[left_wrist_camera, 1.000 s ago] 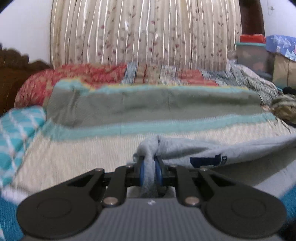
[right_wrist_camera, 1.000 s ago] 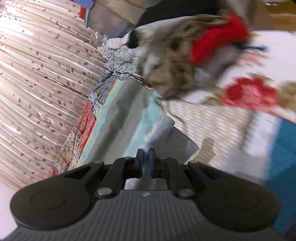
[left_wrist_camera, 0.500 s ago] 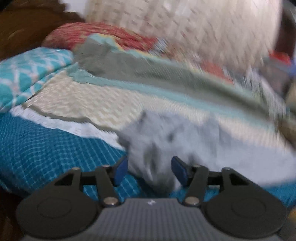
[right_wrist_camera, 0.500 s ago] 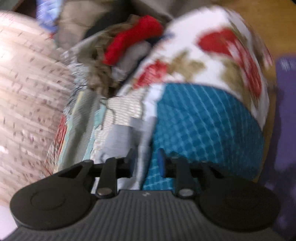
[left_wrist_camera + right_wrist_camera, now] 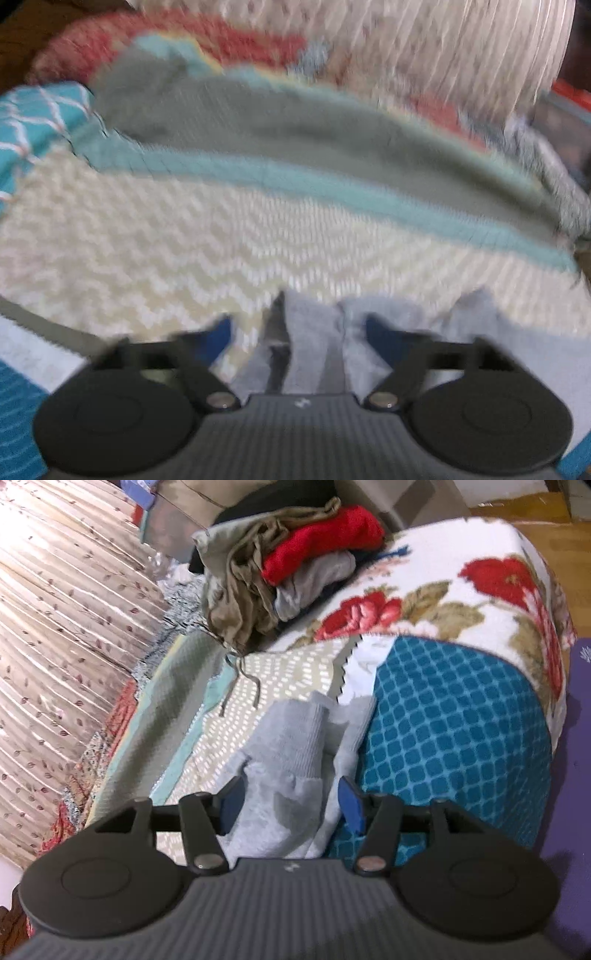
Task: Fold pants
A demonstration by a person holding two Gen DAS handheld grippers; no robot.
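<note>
Both pairs of my fingers stand apart over the grey pants (image 5: 291,760), and neither is pressing on the cloth. Between my right fingers (image 5: 290,805), whose jaws have just been opening, a ribbed cuff and a bunched leg end lie loose, clear of either blue pad. My left fingers (image 5: 297,332) show blurred; their jaws have just been closing from a wider gap, yet I see space on both sides of the grey fold lying between them, so I read them as ungripped too.

Just beyond the tips, the pants rest on the bed (image 5: 454,734), near its front edge where cream woven cover meets blue checked sheet. From the right view the leg runs away from me, along the line my fingers point; from the left view the cloth spreads off to the right. I judge the right hand better lined up with the cuff end for the next pinch.

Farther off sit a heap of clothes (image 5: 295,561) and the striped curtain (image 5: 62,602).
</note>
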